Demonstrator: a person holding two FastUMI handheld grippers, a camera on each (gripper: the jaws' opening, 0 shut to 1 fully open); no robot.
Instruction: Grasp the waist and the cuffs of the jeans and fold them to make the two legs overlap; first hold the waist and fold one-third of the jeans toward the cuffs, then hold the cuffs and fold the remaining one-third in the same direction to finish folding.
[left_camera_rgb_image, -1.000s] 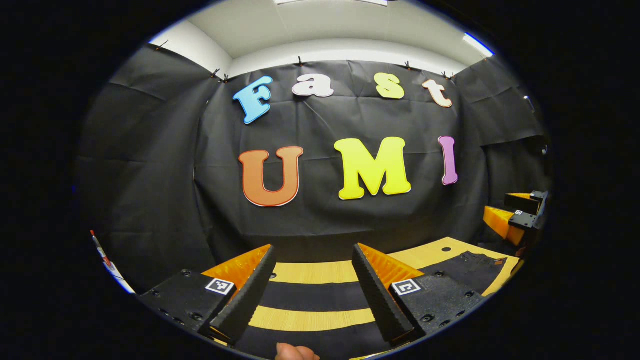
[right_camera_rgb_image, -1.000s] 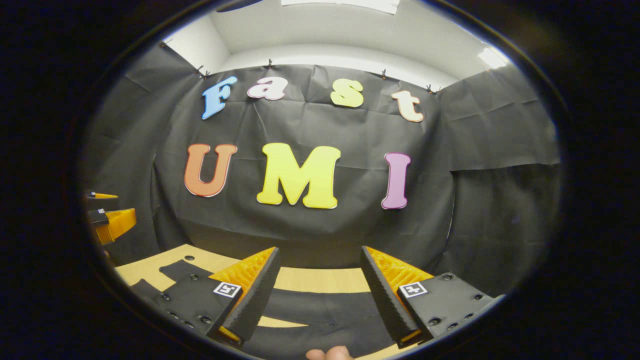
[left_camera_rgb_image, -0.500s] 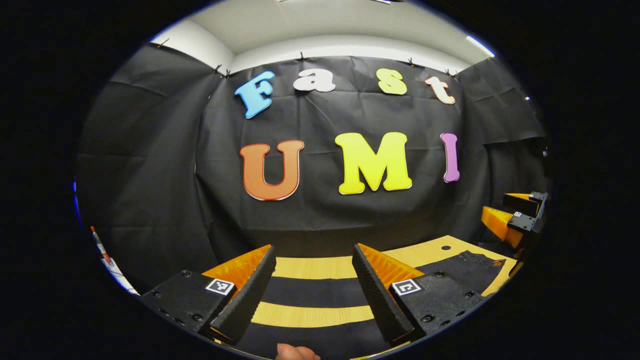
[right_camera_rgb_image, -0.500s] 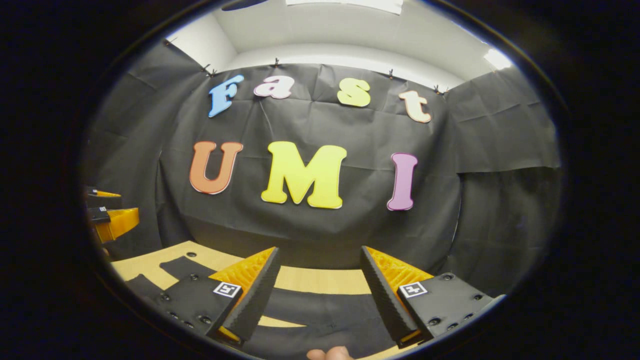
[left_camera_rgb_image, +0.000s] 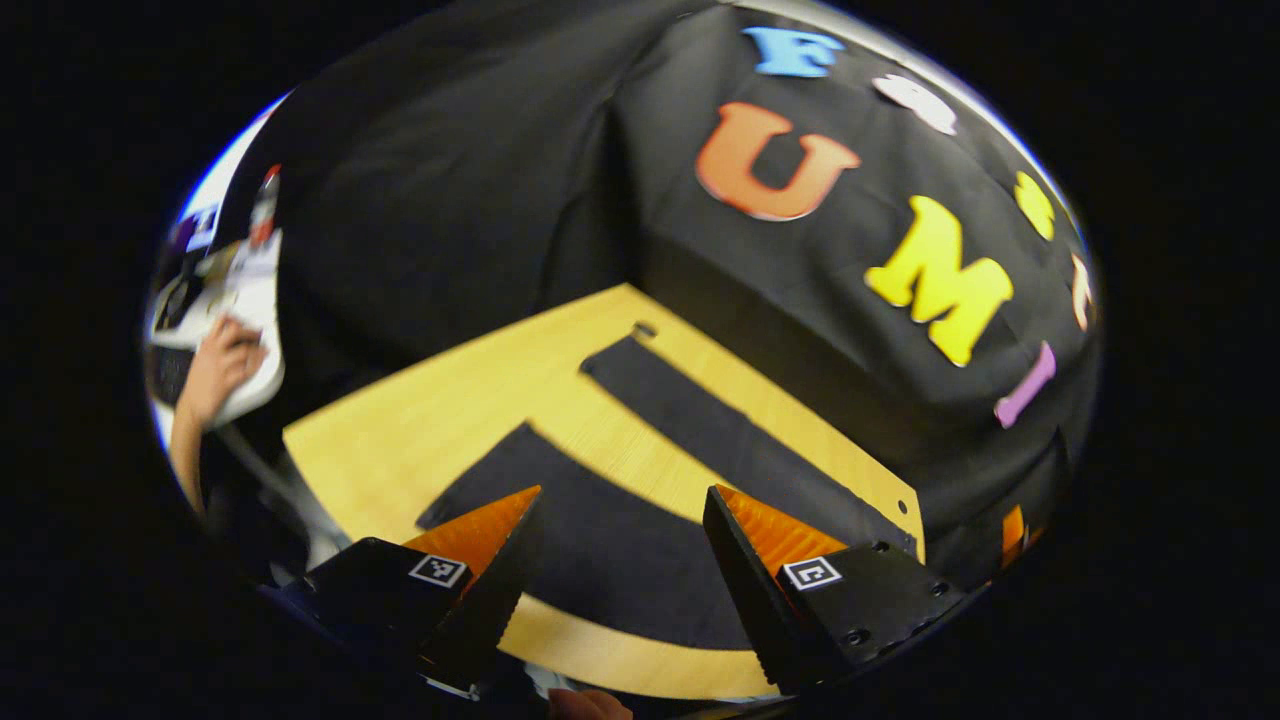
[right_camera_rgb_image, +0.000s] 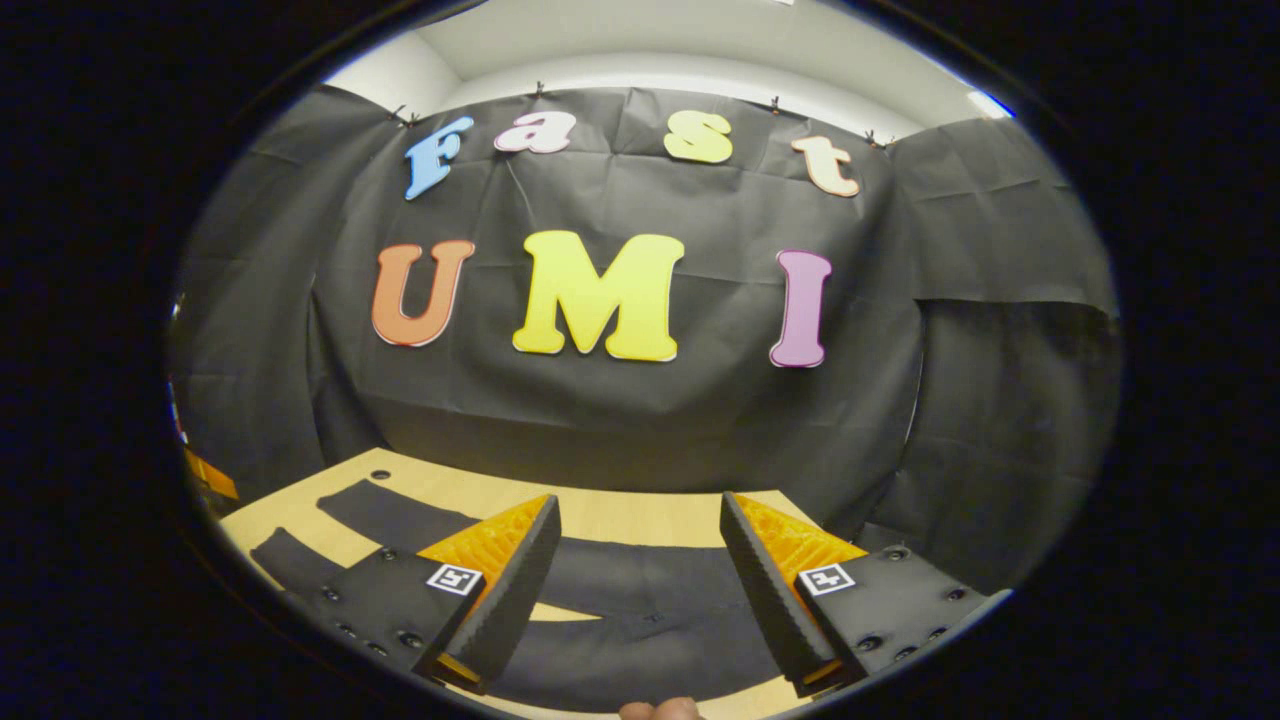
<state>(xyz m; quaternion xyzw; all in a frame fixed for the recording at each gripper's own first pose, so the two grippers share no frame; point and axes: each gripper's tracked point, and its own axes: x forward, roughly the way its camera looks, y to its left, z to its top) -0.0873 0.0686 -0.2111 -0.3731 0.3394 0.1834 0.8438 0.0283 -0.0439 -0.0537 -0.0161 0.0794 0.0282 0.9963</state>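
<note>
Black jeans (left_camera_rgb_image: 600, 560) lie flat on the wooden table (left_camera_rgb_image: 420, 420), the two legs spread apart in a V. In the left gripper view the near leg runs under my left gripper (left_camera_rgb_image: 622, 497), which hangs open above it; the far leg (left_camera_rgb_image: 740, 450) stretches toward the back corner. In the right gripper view the wide upper part of the jeans (right_camera_rgb_image: 640, 600) lies below my right gripper (right_camera_rgb_image: 640, 505), also open and holding nothing. Both legs (right_camera_rgb_image: 390, 510) trail off to the left there.
The black cloth wall stands close behind the table (right_camera_rgb_image: 480, 490). At the far left of the left gripper view a person's hand (left_camera_rgb_image: 215, 365) rests on a white object beyond the table edge. An orange part (left_camera_rgb_image: 1012, 525) peeks in at the right.
The left gripper has swung round and tipped down, so it now looks along the spread legs. The right gripper has tilted slightly downward. Both stay open.
</note>
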